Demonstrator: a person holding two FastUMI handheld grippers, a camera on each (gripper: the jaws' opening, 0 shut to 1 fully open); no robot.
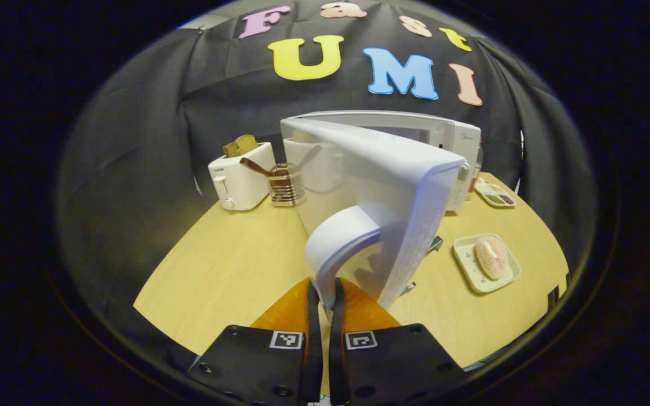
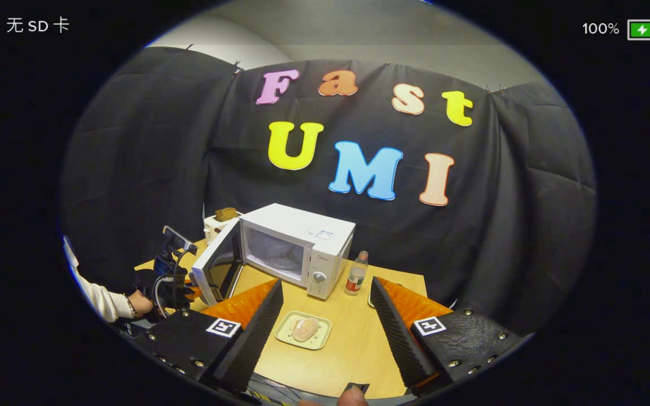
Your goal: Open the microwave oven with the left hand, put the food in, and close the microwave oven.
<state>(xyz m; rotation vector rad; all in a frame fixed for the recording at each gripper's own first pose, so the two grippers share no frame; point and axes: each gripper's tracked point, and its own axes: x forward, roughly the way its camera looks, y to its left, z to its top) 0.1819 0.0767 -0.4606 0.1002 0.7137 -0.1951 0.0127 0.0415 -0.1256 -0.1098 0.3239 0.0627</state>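
The white microwave [image 2: 325, 239] stands at the back of the wooden table with its door [image 1: 398, 192] swung wide open. My left gripper [image 1: 325, 286] is shut on the door's curved white handle [image 1: 336, 239], one finger on each side of it. In the right gripper view that left gripper [image 2: 175, 276] shows at the door's [image 2: 218, 270] edge, held by a gloved hand with a white sleeve. The food, a pale sprinkled bun [image 2: 305, 329], lies on a small cream plate [image 2: 288, 338] in front of the microwave. My right gripper [image 2: 328, 318] hovers open above the plate, holding nothing.
A white toaster [image 1: 240, 183] with bread in it and a wire holder [image 1: 285, 189] with spoons stand left of the microwave. A small divided dish [image 1: 494, 194] and a bottle [image 2: 356, 273] sit to its right. The plate with the bun [image 1: 491, 256] lies near the table's right edge.
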